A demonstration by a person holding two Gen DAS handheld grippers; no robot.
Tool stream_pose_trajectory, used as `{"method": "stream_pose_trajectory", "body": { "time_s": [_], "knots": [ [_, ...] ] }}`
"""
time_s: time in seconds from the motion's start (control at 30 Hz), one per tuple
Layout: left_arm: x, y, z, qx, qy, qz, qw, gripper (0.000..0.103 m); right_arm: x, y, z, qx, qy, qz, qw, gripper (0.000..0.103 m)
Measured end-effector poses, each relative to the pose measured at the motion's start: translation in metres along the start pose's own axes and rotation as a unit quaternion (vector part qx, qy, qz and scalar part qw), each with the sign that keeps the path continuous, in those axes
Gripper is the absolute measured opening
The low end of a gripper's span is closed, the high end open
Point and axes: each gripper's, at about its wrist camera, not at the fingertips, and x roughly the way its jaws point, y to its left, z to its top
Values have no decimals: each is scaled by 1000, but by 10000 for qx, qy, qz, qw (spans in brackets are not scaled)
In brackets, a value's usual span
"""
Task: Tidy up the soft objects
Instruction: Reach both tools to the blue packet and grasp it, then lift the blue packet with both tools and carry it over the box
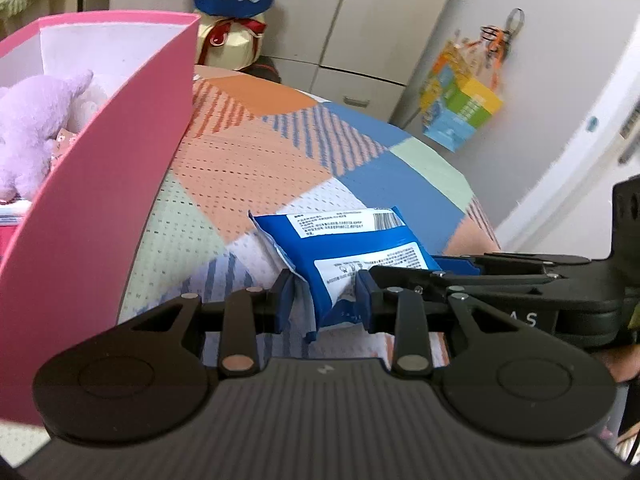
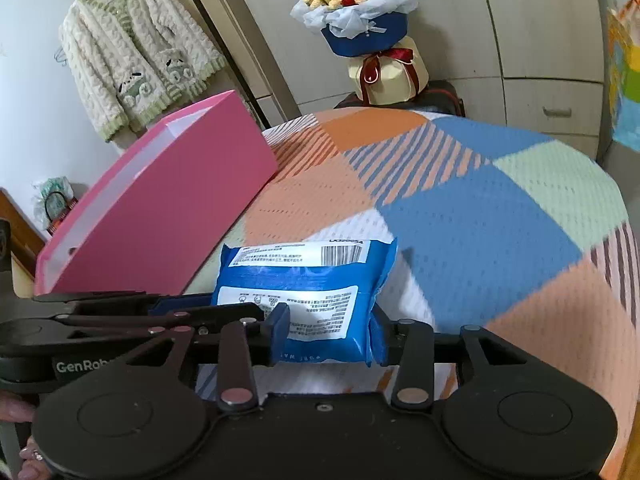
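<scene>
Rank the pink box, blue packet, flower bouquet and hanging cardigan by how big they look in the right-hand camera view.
1. pink box, largest.
2. blue packet and cardigan: they look alike, and the packet is much nearer the camera, so no ranking.
3. flower bouquet, smallest, though farthest away.

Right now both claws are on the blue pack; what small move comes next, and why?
Probably lift the blue pack together and carry it left toward the pink box. Both the left claw and right claw pinch it, and the purple plush already lies inside.

left tool (image 1: 325,302) clamped, right tool (image 2: 332,332) clamped
</scene>
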Motion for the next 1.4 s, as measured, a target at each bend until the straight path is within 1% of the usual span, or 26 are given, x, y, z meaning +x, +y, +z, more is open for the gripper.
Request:
{"method": "stream_pose_trajectory", "body": {
  "time_s": [0.13,0.17,0.23,0.27,0.33,0.4,0.53,0.83,0.97,1.07,1.2,1.4],
  "knots": [
    [-16,-4,-10,185,159,-178,9995,31,-18,11,-13,-60,96,-76,9999,49],
    [-21,-5,-13,298,158,-215,9992,31,-23,14,-17,-65,126,-91,9999,50],
    [-28,-5,-20,481,177,-226,9984,32,-32,18,-26,-28,156,2,9999,51],
    [-32,-5,-23,523,242,-264,9980,32,-36,18,-31,52,208,120,9997,55],
    [-38,-4,-31,558,335,-327,9973,32,-41,22,-39,135,308,188,9993,56],
    [-44,-2,-36,572,394,-372,9969,32,-45,33,-46,-7,323,92,9994,56],
    [-59,-1,-44,575,435,-437,9964,33,-54,51,-56,-211,430,74,9988,61],
    [-100,5,-59,602,477,-616,9951,32,-83,96,-72,-772,434,-156,9960,62],
    [-127,18,-66,557,384,-715,9951,33,-94,126,-78,-1221,479,-200,9912,62],
    [-146,36,-71,373,463,-797,9950,33,-101,152,-80,-1587,485,-155,9860,62],
    [-174,51,-74,352,326,-699,9964,33,-108,187,-80,-2043,391,-63,9781,63],
    [-213,67,-63,378,-116,-403,9984,33,-109,230,-67,-2476,147,62,9687,64]
  ]
}}
